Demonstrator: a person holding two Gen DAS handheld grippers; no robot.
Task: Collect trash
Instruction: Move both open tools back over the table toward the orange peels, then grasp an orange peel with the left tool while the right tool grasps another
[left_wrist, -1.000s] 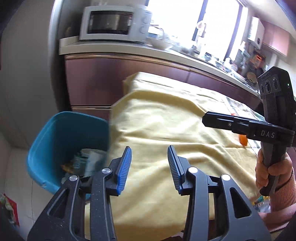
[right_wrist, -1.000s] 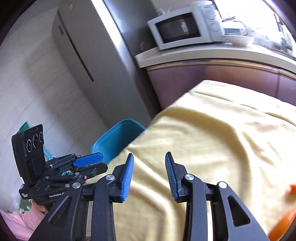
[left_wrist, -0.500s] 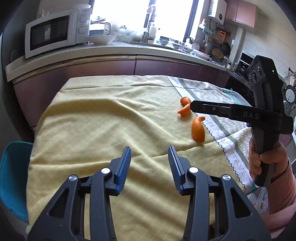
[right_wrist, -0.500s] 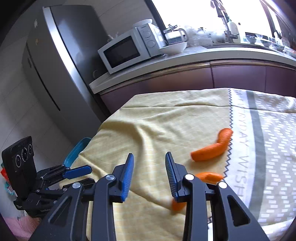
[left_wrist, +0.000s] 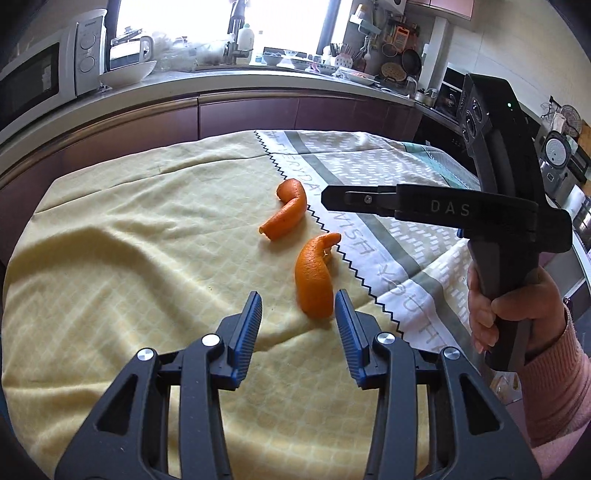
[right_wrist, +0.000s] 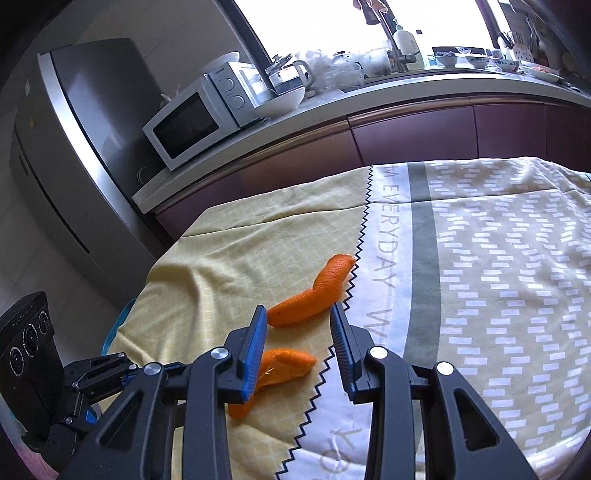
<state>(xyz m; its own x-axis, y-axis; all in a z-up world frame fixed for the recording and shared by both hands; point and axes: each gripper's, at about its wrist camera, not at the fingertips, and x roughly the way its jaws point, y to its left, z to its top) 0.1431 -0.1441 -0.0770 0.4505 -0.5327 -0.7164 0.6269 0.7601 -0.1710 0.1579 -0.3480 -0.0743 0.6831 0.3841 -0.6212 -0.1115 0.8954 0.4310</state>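
Presently, both hand-held grippers approach two curled orange peels on the cloth-covered counter. Left hand-held gripper, jaws spread and empty, lines up on the nearer peel; right hand-held gripper, likewise spread, on the farther peel. Next: descend and pinch the thin, pebbled, pliable rinds against soft, wrinkled fabric

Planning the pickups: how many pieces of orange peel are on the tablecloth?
2. The near peel lies on the yellow cloth just ahead of the left claw; the far peel lies beyond it by the zigzag seam. More may be hidden outside these views.
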